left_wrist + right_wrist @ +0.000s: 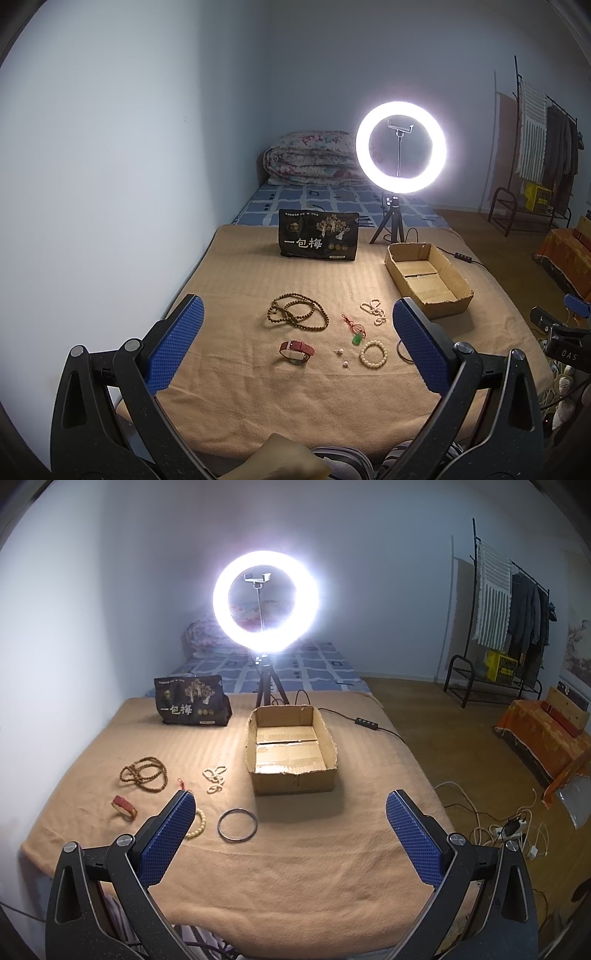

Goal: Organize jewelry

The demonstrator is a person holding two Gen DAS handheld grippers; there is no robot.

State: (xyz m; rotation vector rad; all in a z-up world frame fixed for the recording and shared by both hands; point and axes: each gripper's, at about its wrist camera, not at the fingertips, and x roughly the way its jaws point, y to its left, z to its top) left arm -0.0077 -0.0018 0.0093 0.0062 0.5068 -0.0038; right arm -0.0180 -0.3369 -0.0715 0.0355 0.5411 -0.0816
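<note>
Starting point: nothing is sorted yet, judging by the bare box and the jewelry all loose on the blanket.
Left gripper: jaws spread wide, nothing between them, held above the near edge of the blanket.
Right gripper: jaws also wide apart and holding nothing, lined up toward the box.
Bangle: dark thin ring, flat on the blanket, nearest the right gripper and just beside its left finger.
Bracelet: cream beads, closed loop, next to the bangle; partly hidden behind a finger in the right view.
Pearls: two small loose beads between bracelet and watch; too small to tell more.
Watch: red strap, curled on its side, left of the pearls.
Pendant: green stone on red cord, just beyond the bracelet.
White beads: tangled pale strand, past the pendant, close to the box's near corner.
Brown beads: long wooden strand in loose coils, farthest left of the group.
Box: open cardboard tray, no jewelry inside, right of the pile and apart from it.
Bag: dark snack pouch standing at the far edge.
Ring light: lit, on a tripod behind the box.
Done: no piece placed, as far as can be seen.
Left: every piece; the bangle looks the easiest first pick for the right side.
</note>
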